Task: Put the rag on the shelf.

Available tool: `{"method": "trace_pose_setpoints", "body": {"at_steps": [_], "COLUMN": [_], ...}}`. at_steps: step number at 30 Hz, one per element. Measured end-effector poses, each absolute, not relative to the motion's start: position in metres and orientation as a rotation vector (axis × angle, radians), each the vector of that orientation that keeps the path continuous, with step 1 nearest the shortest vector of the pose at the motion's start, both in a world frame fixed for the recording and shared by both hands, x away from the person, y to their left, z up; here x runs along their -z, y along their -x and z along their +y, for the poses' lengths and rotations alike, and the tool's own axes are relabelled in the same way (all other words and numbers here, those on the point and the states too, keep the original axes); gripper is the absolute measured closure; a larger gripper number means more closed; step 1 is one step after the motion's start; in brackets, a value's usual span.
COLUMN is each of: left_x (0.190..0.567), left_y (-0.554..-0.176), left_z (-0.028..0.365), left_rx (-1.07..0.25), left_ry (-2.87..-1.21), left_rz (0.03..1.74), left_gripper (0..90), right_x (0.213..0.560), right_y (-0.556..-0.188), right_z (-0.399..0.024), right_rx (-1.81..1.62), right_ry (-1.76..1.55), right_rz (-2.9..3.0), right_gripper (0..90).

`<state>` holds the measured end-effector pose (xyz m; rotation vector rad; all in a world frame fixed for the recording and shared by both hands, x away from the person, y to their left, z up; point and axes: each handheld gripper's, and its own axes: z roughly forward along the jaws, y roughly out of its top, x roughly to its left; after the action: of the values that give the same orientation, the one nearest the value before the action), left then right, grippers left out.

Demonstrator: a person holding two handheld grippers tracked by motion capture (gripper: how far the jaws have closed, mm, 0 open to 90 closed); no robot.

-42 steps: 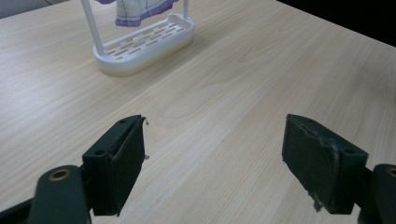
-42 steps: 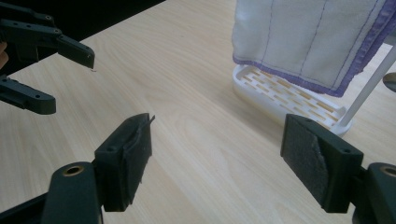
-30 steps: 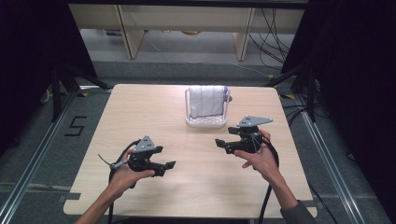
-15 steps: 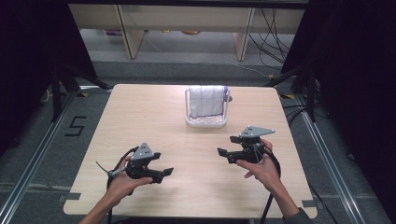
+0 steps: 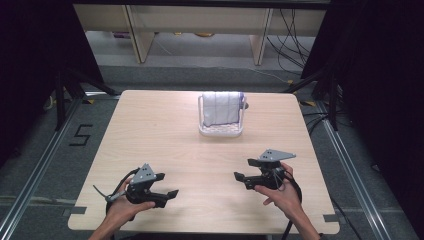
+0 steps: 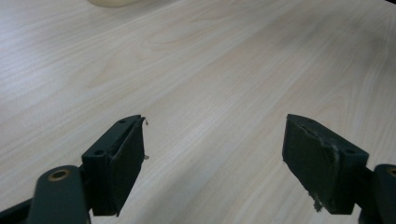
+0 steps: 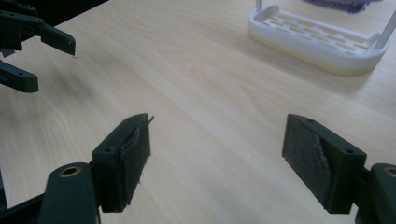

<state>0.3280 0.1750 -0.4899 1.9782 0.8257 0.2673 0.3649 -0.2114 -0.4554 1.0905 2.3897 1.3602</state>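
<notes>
Claws idle near the front edge, cloth on its rack untouched

Cloth (image 5: 222, 108), white with a faint purple grid, hangs draped over a small white rack (image 5: 220, 131) in the upper middle of the high view, on the far half of the table (image 5: 150, 130); both claws sit low in that frame, well apart from it. Left claw (image 5: 170, 194) lies at the lower left, held in a hand close to the table's near edge; right claw (image 5: 241, 179) lies at the lower right, a little higher in the frame and nearer the rack; each is spread wide and holds nothing. In the left gripper view the left claw (image 6: 215, 154) frames bare wood, with a pale rim just cut by the top edge, too little to name; in the right gripper view the right claw (image 7: 217, 154) points across the table, the rack's slotted base (image 7: 322, 39) at the upper right and a purple fringe of the cloth (image 7: 338, 3) at the very top, while the other claw's dark tips show at the upper left.

By my reading, the step in hand is the approach, with no grasp begun; the next move likely calls for carrying the right claw up the frame toward the rack, jaws kept open, and closing on a free edge of the cloth without snagging the rack's thin uprights; the left claw may need to steady the base.
</notes>
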Motion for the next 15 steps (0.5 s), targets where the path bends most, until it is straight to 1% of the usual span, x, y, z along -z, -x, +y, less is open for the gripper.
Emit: {"method": "trace_pose_setpoints", "body": {"at_steps": [3, 4, 8, 11, 14, 15], "left_x": [0.495, 0.496, 0.5, 0.501, 0.504, 0.503], "left_y": [-0.324, -0.322, -0.316, -0.311, -0.305, -0.306], "left_z": [0.177, 0.178, 0.18, 0.181, 0.181, 0.184], "left_rx": [-0.262, -0.272, -0.271, -0.265, -0.273, -0.278], "left_ry": [-2.002, -2.022, -2.032, -2.025, -2.02, -2.053], "left_rz": [0.834, 0.835, 0.839, 0.844, 0.851, 0.816], "left_gripper": [20.7, 20.6, 20.4, 20.0, 19.0, 18.6], "right_x": [0.461, 0.462, 0.466, 0.468, 0.475, 0.477], "right_y": [-0.358, -0.357, -0.35, -0.34, -0.337, -0.334], "right_z": [-0.212, -0.214, -0.216, -0.216, -0.219, -0.22], "right_rx": [-1.364, -1.348, -1.372, -1.356, -1.346, -1.345], "right_ry": [-1.124, -1.089, -1.092, -1.152, -1.096, -1.111], "right_rz": [2.401, 2.409, 2.403, 2.404, 2.412, 2.411], "right_gripper": [22.8, 22.4, 21.0, 21.0, 20.4, 20.1]}}
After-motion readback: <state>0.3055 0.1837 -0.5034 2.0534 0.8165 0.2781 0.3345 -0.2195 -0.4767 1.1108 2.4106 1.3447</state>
